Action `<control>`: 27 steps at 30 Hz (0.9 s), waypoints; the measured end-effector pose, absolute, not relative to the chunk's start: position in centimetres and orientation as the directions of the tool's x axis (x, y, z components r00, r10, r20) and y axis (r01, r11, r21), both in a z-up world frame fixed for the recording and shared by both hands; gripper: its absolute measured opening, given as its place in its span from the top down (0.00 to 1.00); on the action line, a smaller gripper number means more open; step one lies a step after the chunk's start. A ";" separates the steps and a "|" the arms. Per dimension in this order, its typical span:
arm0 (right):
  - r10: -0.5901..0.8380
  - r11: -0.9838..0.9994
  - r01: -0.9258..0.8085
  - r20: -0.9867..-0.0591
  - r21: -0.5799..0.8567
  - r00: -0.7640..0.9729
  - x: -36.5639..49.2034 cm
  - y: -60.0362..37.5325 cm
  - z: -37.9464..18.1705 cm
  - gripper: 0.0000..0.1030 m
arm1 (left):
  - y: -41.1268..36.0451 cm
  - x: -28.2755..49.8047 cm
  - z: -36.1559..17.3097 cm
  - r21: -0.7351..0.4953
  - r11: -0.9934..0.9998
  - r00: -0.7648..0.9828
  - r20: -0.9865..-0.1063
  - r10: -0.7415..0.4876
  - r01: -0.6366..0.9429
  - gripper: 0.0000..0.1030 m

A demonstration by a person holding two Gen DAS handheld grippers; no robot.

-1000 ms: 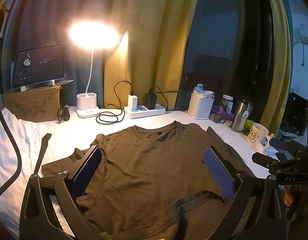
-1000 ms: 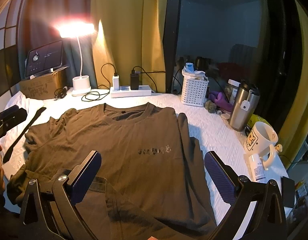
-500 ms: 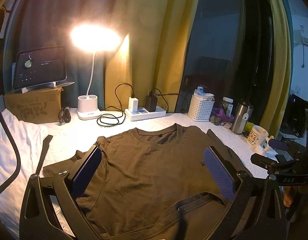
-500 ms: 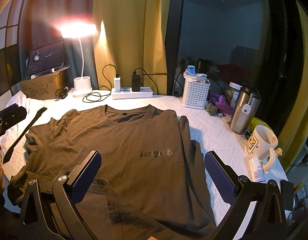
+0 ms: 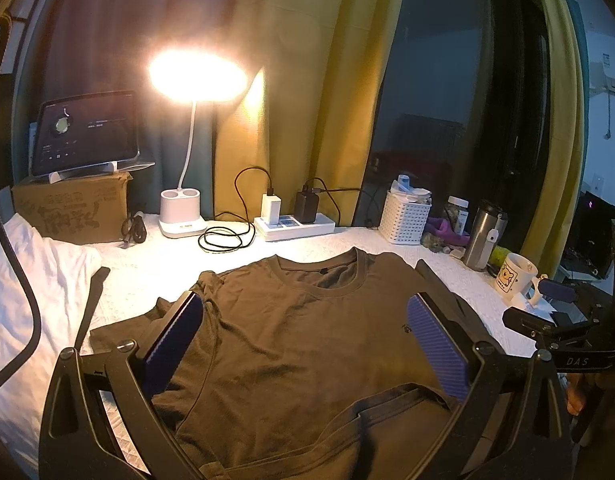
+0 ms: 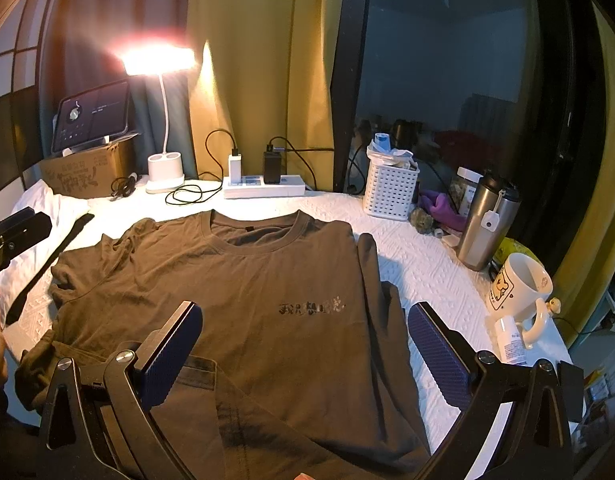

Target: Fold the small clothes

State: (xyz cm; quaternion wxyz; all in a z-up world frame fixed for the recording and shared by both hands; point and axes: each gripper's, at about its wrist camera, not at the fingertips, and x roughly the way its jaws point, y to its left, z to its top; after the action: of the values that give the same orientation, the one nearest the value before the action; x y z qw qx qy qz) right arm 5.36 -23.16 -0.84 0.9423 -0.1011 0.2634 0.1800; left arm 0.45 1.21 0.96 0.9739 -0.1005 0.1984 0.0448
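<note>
Left wrist view: the left gripper (image 5: 305,334) hangs with its blue-padded fingers (image 5: 173,344) spread wide and holding nothing, over a dark brown short-sleeved T-shirt (image 5: 299,340) that lies flat on the white textured surface (image 5: 155,256). The shirt's round collar points away from the fingers, and its hem is turned up in a fold just under them. Beyond the collar stand a white power strip with two chargers (image 5: 293,224), a coil of black cable (image 5: 223,238) and a lit white desk lamp (image 5: 187,200). Off the left finger sit a cardboard box (image 5: 71,212) carrying a tablet on a stand (image 5: 85,132), and a crumpled white cloth (image 5: 31,272). Off the right finger are a white perforated basket (image 5: 405,218), a steel travel tumbler (image 5: 483,236) and a white cartoon mug (image 5: 513,278).

Right wrist view: the right gripper (image 6: 305,340) is likewise wide open and empty above the same shirt, whose chest print lies between the fingers (image 6: 437,354). One sleeve is folded in along the shirt's edge near the right finger. The mug and tumbler stand close beyond that finger, beside the shirt's edge. A black strap (image 6: 47,264) lies on the surface past the left finger.
</note>
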 end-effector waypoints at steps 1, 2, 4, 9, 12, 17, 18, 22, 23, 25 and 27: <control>0.286 0.915 -0.392 -0.532 -0.096 0.797 5.4 -23.1 -0.8 0.00 | 1.2 0.4 1.0 -0.178 0.976 0.917 -0.395 0.046 -0.126 0.02; 0.285 0.915 -0.392 -0.533 -0.097 0.797 5.4 -23.1 -0.8 0.00 | 1.2 0.5 1.0 -0.178 0.976 0.917 -0.395 0.047 -0.127 0.02; 0.284 0.915 -0.391 -0.532 -0.097 0.797 5.4 -23.2 -0.8 0.00 | 1.2 0.5 1.0 -0.177 0.976 0.917 -0.396 0.047 -0.127 0.02; 0.284 0.915 -0.391 -0.532 -0.098 0.798 5.3 -23.2 -0.7 0.00 | 1.0 0.2 1.0 -0.176 0.976 0.916 -0.398 0.048 -0.127 0.02; 0.284 0.915 -0.391 -0.532 -0.098 0.798 5.3 -23.2 -0.8 0.00 | 1.0 0.2 1.0 -0.174 0.976 0.916 -0.398 0.050 -0.129 0.02; 0.284 0.915 -0.392 -0.532 -0.099 0.798 5.3 -23.1 -0.8 0.00 | 1.0 0.2 1.0 -0.176 0.976 0.916 -0.399 0.050 -0.130 0.02; 0.284 0.915 -0.392 -0.532 -0.099 0.798 5.3 -23.1 -0.9 0.00 | 1.0 0.1 1.0 -0.176 0.975 0.915 -0.400 0.051 -0.132 0.02; 0.286 0.914 -0.393 -0.532 -0.097 0.797 5.5 -23.2 -0.8 0.00 | 1.1 0.2 1.0 -0.176 0.976 0.916 -0.399 0.049 -0.129 0.02; 0.286 0.914 -0.393 -0.531 -0.097 0.797 5.4 -23.3 -0.8 0.00 | 1.1 0.2 1.0 -0.176 0.976 0.916 -0.399 0.049 -0.129 0.02; 0.290 0.914 -0.395 -0.533 -0.093 0.795 5.5 -23.3 -0.8 0.00 | 1.1 0.1 1.0 -0.176 0.976 0.916 -0.399 0.049 -0.129 0.02; 0.292 0.913 -0.398 -0.536 -0.090 0.792 5.8 -23.4 -0.8 0.00 | 1.2 0.3 0.9 -0.177 0.976 0.914 -0.403 0.047 -0.128 0.02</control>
State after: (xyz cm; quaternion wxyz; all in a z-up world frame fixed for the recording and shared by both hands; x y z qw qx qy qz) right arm 5.79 -23.35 -0.80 0.9413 -0.0994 0.2654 0.1832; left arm 0.30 1.17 0.95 0.9731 -0.1002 0.2024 0.0450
